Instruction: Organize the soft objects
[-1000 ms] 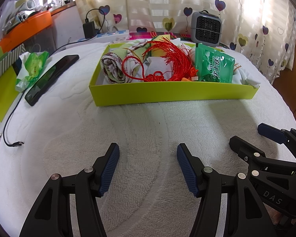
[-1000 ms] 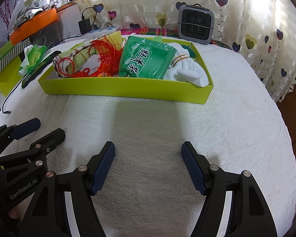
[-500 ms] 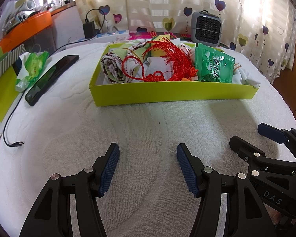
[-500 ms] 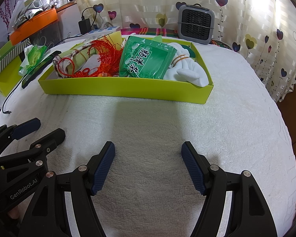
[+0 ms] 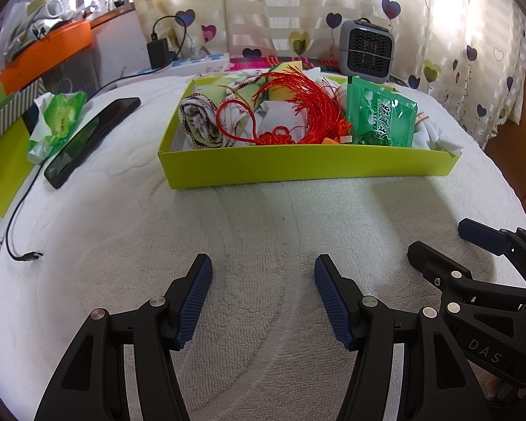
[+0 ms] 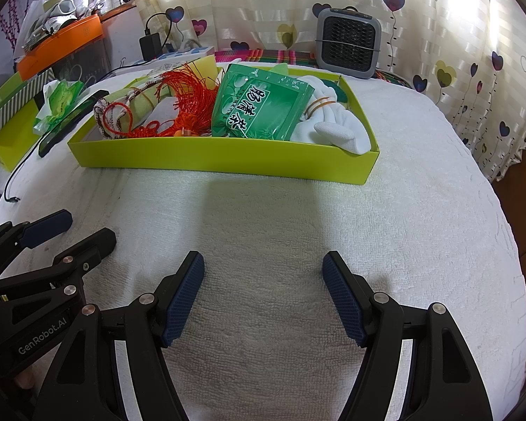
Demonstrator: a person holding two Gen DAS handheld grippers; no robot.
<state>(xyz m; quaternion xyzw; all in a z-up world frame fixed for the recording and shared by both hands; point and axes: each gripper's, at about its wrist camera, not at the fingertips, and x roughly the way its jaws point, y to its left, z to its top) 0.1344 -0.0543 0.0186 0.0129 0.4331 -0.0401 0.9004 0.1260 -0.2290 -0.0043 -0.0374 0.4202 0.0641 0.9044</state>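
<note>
A lime-green tray [image 5: 298, 168] [image 6: 228, 166] sits at the far side of the white towel-covered table. It holds a rolled patterned cloth [image 5: 200, 122] [image 6: 112, 112], a red tasselled knot [image 5: 298, 108] [image 6: 186, 98], a green packet [image 5: 380, 119] [image 6: 259, 108] and white socks [image 5: 438, 137] [image 6: 336, 129]. My left gripper [image 5: 263, 287] [image 6: 66, 231] hovers open over bare towel, well short of the tray. Beside it, my right gripper [image 6: 263, 287] [image 5: 438, 242] is open too, nothing between its fingers.
A black phone [image 5: 91, 140] with a cable and a green tissue pack [image 5: 56, 122] lie left of the tray. A grey heater [image 5: 366, 49] stands behind it by the heart-print curtain. A yellow-green box [image 5: 3, 161] and an orange bin [image 5: 45, 52] crowd the left edge.
</note>
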